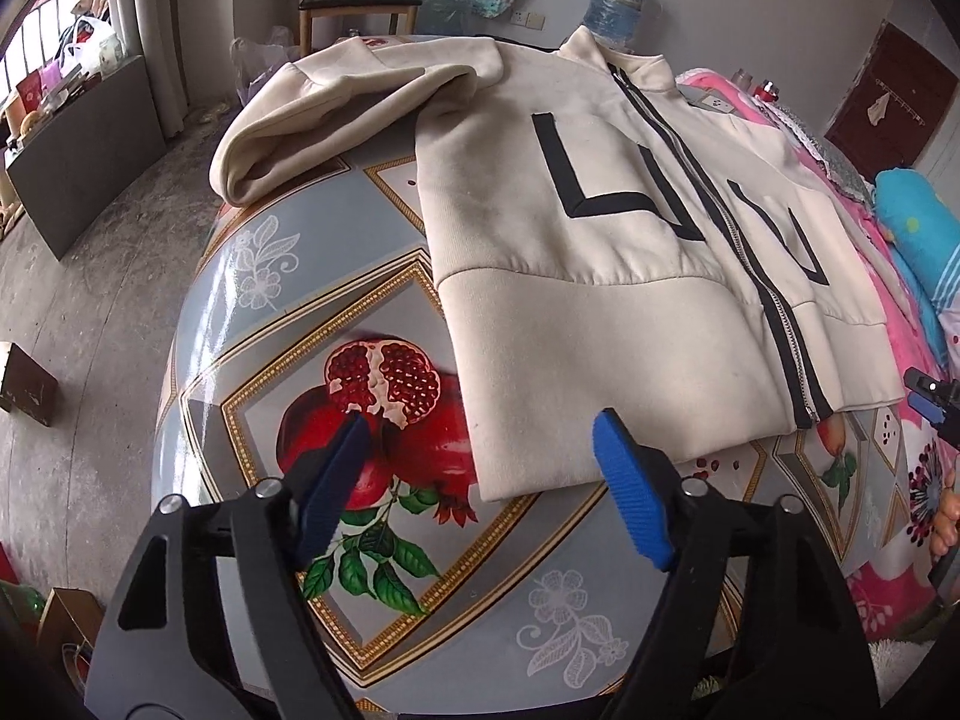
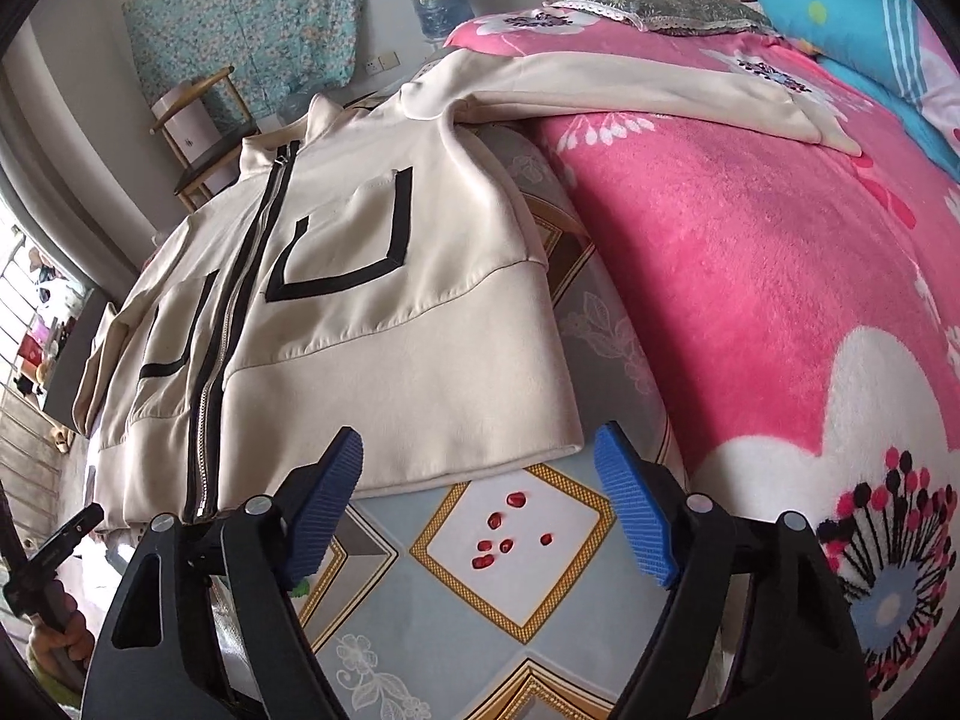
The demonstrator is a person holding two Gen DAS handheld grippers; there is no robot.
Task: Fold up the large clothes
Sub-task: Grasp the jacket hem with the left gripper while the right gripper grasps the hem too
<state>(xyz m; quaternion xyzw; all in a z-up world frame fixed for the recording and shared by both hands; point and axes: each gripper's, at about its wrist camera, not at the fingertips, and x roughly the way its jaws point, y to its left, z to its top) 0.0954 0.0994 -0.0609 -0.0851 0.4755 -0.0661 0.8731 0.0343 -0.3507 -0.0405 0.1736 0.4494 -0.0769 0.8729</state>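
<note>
Jacket (image 1: 600, 276) front and centre: the cream zip-up lay spread face up on the patterned table (image 1: 372, 600), zipped shut, one sleeve (image 1: 336, 114) bunched toward the chair side, the other sleeve (image 2: 630, 93) draped across the pink blanket (image 2: 750, 300) on the bed.

The left gripper (image 1: 480, 438) hovered just off the near hem corner, fingers apart and nothing between them. The right gripper (image 2: 480, 450) did the same at the opposite hem corner, fingers also apart and empty (a tidy matching pair).

The risks, as I judged them: a pinch could catch only the top layer and leave the back panel dragging. Uneven lifts would skew the fold. That far sleeve could snag on the fuzzy blanket and pull the jacket crooked.
</note>
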